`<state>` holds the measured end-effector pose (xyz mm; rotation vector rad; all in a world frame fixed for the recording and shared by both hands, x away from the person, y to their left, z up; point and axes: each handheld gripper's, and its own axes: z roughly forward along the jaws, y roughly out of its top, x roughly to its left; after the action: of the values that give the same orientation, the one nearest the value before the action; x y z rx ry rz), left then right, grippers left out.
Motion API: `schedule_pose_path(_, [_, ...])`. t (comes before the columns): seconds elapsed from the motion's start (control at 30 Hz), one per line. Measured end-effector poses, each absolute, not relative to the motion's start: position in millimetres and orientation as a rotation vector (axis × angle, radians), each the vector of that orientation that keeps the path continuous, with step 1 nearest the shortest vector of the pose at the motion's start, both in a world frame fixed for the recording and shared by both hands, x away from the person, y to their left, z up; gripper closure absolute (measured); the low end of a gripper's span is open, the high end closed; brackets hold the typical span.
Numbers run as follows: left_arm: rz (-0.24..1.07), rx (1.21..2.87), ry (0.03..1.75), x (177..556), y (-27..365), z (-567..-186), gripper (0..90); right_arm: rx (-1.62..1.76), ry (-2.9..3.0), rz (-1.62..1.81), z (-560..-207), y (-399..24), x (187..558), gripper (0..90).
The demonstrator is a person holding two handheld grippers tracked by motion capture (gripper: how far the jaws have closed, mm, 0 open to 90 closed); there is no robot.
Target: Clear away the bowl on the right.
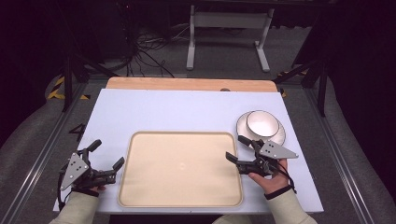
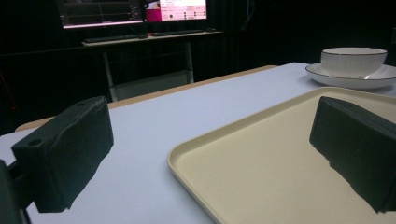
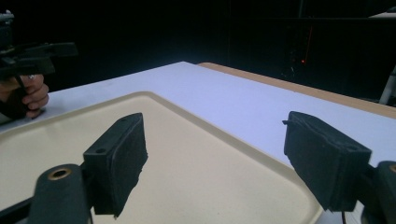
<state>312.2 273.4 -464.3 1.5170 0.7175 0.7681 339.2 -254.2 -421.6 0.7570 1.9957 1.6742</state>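
Observation:
A beige tray [image 1: 181,168] lies empty at the table's front middle. My left gripper [image 1: 107,154] rests at the tray's left edge, open, one jaw over the rim. In the left gripper view the gripper [image 2: 210,140] straddles the tray's near corner [image 2: 187,149] with nothing between the jaws. My right gripper [image 1: 236,148] stands open at the tray's right edge, also empty. The right gripper view has its gripper [image 3: 219,154] spread over the tray's rim [image 3: 224,135]. A white bowl [image 1: 262,123] sits on a white saucer [image 1: 280,135], just behind the right gripper.
The white table top [image 1: 177,112] has a wooden strip [image 1: 187,84] along its far edge. Beyond it stand a white frame [image 1: 229,32] and cables on the dark floor. In the right gripper view the other hand [image 3: 28,93] holds its gripper far left.

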Motion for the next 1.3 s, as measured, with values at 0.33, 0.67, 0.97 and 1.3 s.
schedule_pose_path(0.33, [0.774, 1.528, 0.71, 311.8, 272.2, -464.3, 0.2, 0.745, 2.045, 1.673, -405.6, -248.9, 340.1, 21.0])
schedule_pose_path(0.67, [0.775, 1.531, 0.71, 311.8, 271.8, -464.3, 0.2, 0.724, 2.07, 1.667, -392.2, -242.5, 340.9, 21.0])
schedule_pose_path(0.97, [0.776, 1.531, 0.711, 311.7, 271.8, -464.3, 0.2, 0.699, 2.054, 1.674, -383.7, -240.2, 339.0, 21.0])
schedule_pose_path(1.3, [0.777, 1.532, 0.713, 311.9, 271.9, -464.2, 0.2, 0.706, 2.056, 1.688, -373.4, -240.1, 336.8, 22.6])
